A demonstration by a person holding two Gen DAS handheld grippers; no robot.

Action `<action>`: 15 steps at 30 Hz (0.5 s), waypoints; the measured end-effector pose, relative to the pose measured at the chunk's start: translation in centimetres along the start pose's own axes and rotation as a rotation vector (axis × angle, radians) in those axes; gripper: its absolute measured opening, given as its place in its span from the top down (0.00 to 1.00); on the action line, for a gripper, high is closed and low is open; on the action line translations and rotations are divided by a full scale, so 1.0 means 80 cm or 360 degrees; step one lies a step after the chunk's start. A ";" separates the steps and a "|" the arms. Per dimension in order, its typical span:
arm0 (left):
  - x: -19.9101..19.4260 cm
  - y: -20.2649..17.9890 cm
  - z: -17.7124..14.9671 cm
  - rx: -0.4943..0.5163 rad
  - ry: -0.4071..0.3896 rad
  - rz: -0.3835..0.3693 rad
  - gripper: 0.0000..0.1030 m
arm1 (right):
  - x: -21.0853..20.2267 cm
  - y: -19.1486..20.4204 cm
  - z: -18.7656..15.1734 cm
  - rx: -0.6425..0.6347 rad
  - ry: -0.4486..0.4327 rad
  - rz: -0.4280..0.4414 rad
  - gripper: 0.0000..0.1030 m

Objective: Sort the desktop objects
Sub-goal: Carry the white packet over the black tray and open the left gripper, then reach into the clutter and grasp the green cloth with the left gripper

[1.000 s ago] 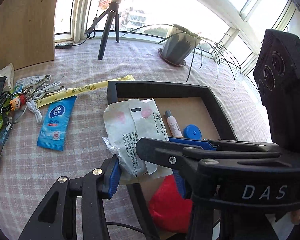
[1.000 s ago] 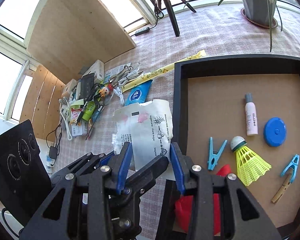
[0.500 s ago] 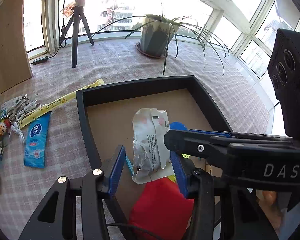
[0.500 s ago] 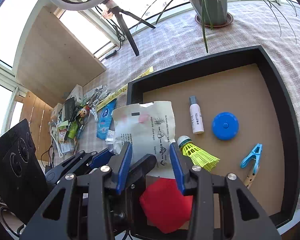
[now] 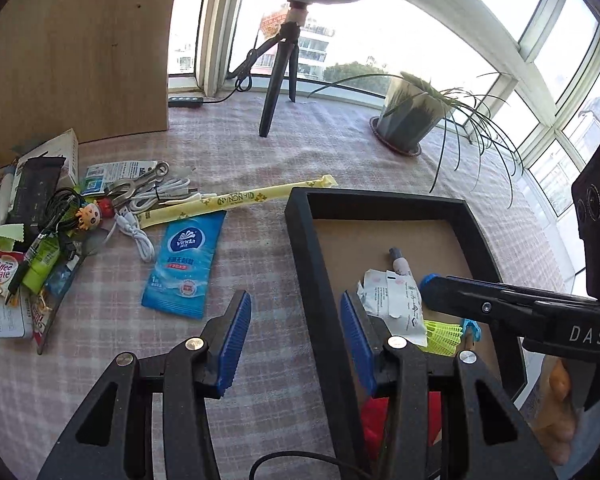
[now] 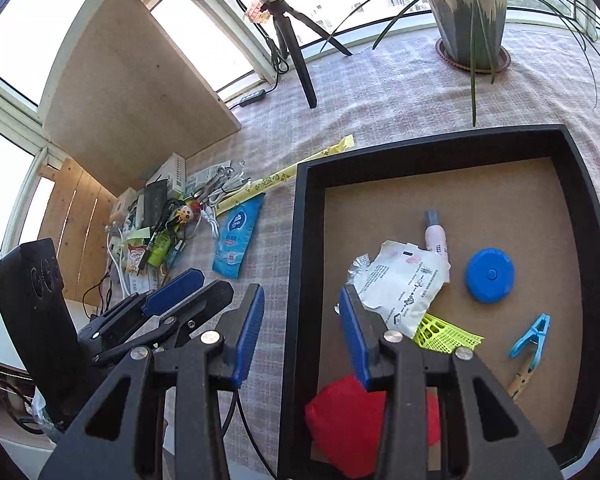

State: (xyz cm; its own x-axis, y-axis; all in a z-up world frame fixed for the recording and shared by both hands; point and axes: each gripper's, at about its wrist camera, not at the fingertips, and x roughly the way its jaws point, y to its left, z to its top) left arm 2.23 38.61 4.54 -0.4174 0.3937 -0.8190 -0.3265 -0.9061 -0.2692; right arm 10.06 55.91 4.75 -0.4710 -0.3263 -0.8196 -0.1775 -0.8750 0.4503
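— Spotted: black-walled tray with brown floor (image 6: pixel 580 240) on the checked table (image 5: pixel 260 152), crumpled white paper packet (image 6: pixel 400 284) lying inside, beside the yellow shuttlecock (image 6: pixel 448 334).

— Left tongs (image 5: pixel 296 340) and right tongs (image 6: pixel 300 332) both released, empty. Next, probably: reach left, pinch the flat blue tissue pack (image 5: pixel 186 258) by an edge.

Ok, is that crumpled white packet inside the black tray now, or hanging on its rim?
Inside. The white packet lies on the floor of the black tray, clear of the rim, overlapping the yellow shuttlecock.
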 end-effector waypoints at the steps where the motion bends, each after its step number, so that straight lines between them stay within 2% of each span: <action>1: -0.005 0.015 0.001 -0.0034 -0.0008 0.0025 0.57 | 0.005 0.013 0.003 -0.0044 0.0011 0.0007 0.62; 12: -0.061 0.211 0.005 -0.0496 -0.0053 0.0284 0.56 | 0.088 0.184 0.026 -0.0615 0.0210 0.0133 0.62; 15: -0.076 0.267 0.007 -0.0610 -0.0039 0.0384 0.51 | 0.113 0.231 0.033 -0.0754 0.0251 0.0181 0.62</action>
State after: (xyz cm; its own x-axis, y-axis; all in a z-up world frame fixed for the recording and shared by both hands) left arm -2.70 16.97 4.09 -0.4647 0.1633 -0.8703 0.1183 -0.9626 -0.2438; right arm 0.21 37.77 6.60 -0.3218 -0.4467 -0.8348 0.2958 -0.8850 0.3595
